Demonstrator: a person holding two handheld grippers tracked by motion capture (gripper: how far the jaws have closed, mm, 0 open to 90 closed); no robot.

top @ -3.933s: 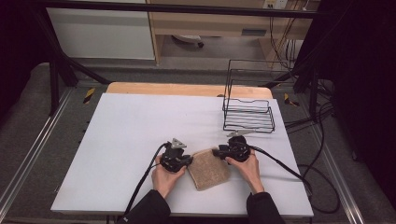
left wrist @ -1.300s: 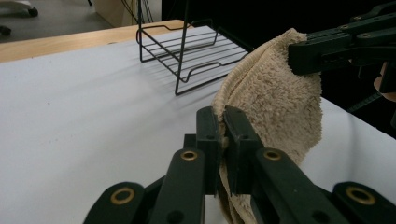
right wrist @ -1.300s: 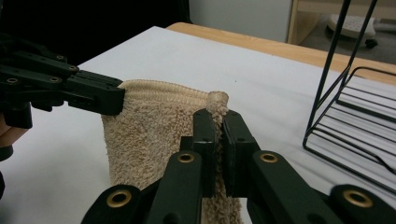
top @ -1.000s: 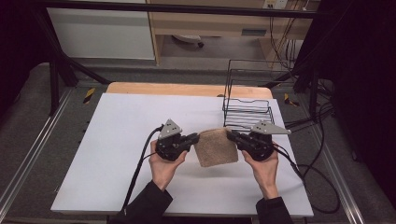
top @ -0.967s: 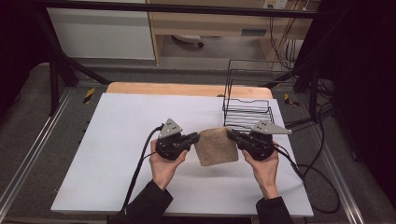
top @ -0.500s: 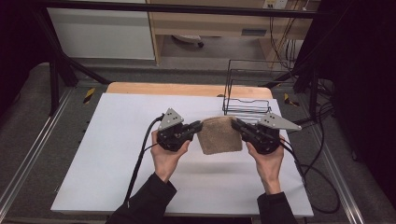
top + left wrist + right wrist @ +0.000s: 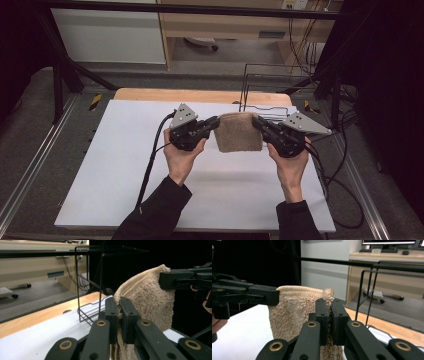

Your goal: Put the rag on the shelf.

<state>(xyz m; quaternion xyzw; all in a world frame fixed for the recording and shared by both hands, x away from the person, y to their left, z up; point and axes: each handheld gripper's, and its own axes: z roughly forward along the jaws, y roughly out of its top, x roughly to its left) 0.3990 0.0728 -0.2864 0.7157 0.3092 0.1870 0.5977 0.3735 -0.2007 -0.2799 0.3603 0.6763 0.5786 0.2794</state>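
**Towel held at both top corners, clear of the table**

Nearest to me, my left gripper [image 7: 119, 315] has its jaws clamped on one upper corner of the beige towel [image 7: 239, 132]; the terry pile is pinched flat between the pads, with the hemmed edge rising just above them. My right gripper [image 7: 330, 315] is clamped the same way on the opposite upper corner, a tuft of the hem standing just over its jaw tips.

Between the two pairs of jaws the top hem runs nearly taut, and the cloth hangs below them as a flat panel. I judge the corner grips are chosen so the towel's own weight draws it smooth, ready for folding or draping.

Under the jaws lies the white table [image 7: 110, 165]; in the high view the towel's lower edge appears off it, though I cannot confirm that from the gripper views.

Beyond the jaws, further back, stands a black wire rack [image 7: 265, 85], apart from the towel. It is the likeliest place to hang the cloth.
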